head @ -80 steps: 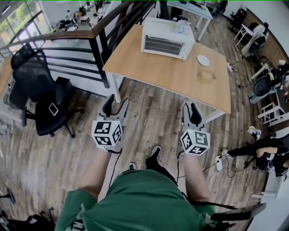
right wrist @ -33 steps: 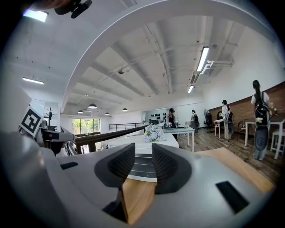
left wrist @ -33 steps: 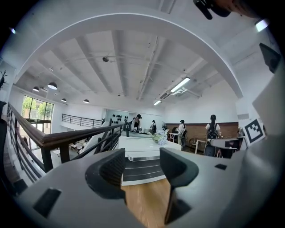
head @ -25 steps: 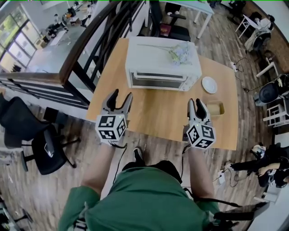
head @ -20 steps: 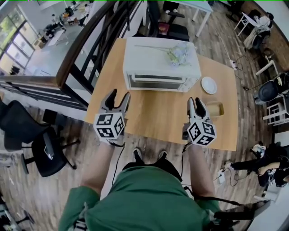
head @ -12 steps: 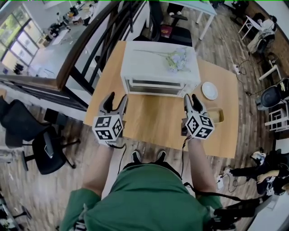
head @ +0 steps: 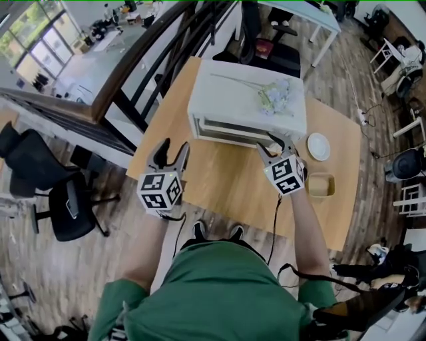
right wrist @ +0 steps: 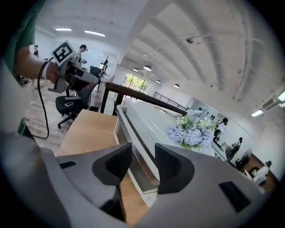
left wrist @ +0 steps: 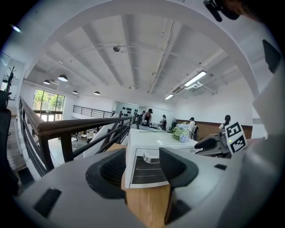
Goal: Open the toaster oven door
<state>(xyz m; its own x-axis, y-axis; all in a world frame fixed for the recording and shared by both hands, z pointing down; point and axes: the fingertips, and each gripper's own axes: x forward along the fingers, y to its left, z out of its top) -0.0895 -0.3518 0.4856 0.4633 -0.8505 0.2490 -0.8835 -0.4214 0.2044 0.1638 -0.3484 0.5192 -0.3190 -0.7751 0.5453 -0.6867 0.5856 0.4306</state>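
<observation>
White box-shaped toaster oven (head: 246, 100): one. Bunch of pale blue and lilac flowers (head: 276, 96): one. Small round white plate (head: 318, 146): one. Small square tan container (head: 321, 185): one. Light wooden surface (head: 219, 180): one. Pale blue table (head: 303, 10): one. Black office chairs (head: 63, 200): two clearly seen, one left of surface, one behind it. Dark railing with wooden handrail (head: 140, 60): one. Black shoes (head: 200, 230): two. Round ceiling lamps (left wrist: 62, 78): four in left gripper view.
</observation>
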